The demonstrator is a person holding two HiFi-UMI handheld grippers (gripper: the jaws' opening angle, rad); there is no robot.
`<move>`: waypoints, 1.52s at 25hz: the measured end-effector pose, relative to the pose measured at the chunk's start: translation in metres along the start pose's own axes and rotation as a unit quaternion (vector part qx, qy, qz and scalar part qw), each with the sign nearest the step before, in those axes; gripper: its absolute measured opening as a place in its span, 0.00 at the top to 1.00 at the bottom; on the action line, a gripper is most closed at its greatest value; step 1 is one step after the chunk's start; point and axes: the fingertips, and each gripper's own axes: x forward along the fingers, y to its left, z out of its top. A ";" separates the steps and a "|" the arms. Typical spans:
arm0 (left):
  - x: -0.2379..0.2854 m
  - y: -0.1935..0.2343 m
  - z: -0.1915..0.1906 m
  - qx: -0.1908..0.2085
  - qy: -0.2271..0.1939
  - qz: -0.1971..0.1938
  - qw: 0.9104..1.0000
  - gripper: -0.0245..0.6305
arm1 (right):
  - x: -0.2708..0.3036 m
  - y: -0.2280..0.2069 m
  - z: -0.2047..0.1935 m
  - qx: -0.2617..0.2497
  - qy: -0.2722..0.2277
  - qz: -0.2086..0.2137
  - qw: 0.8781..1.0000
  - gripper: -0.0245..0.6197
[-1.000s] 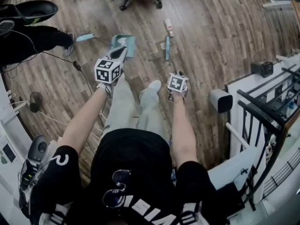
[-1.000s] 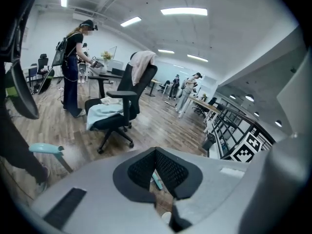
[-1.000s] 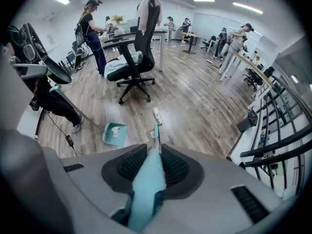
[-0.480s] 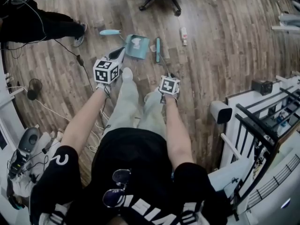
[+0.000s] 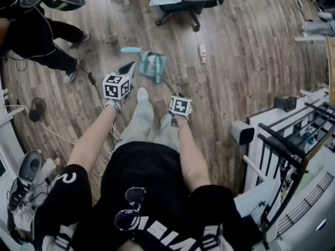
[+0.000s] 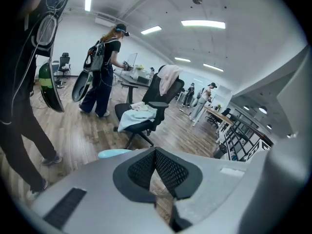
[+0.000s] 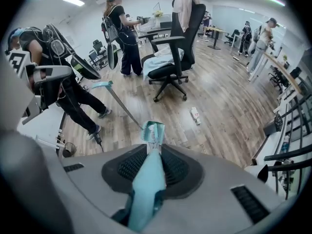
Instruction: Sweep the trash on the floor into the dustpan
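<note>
A teal dustpan [image 5: 153,65] stands on the wood floor with white trash inside, and its long handle ends in a teal grip [image 5: 131,50]. My right gripper [image 5: 175,94] is shut on the teal broom handle [image 7: 146,189], and the broom head [image 5: 159,67] lies at the dustpan's mouth [image 7: 152,131]. My left gripper [image 5: 127,69] hovers just left of the dustpan, jaws shut with nothing in them [image 6: 155,152]; the grip [image 6: 114,153] shows beyond it. A white piece of trash [image 5: 202,53] lies on the floor to the right [image 7: 195,115].
A black office chair [image 5: 191,1] draped with cloth stands beyond the dustpan. A person in black [image 5: 36,30] stands at the far left, with a cable [image 5: 91,80] on the floor nearby. White furniture and a dark rack [image 5: 293,135] fill the right side.
The right gripper swung the broom leftward, from the floor right of the dustpan to its mouth. The left gripper stayed beside the dustpan. The white trash stays where it lay.
</note>
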 end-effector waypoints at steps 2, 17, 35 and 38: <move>-0.003 0.005 0.013 0.007 -0.003 -0.008 1.000 0.97 | -0.009 0.001 0.002 0.000 0.005 -0.015 1.000 0.83; -0.006 -0.047 0.102 0.102 -0.033 -0.089 0.990 0.96 | -0.165 -0.048 0.099 0.076 -0.195 -0.082 0.974 0.83; 0.135 -0.181 0.190 0.142 -0.008 -0.096 0.985 0.96 | -0.191 -0.229 0.202 0.142 -0.214 -0.078 0.963 0.83; 0.174 -0.209 0.193 0.145 0.003 -0.105 0.984 0.96 | -0.181 -0.269 0.213 0.149 -0.202 -0.079 0.965 0.83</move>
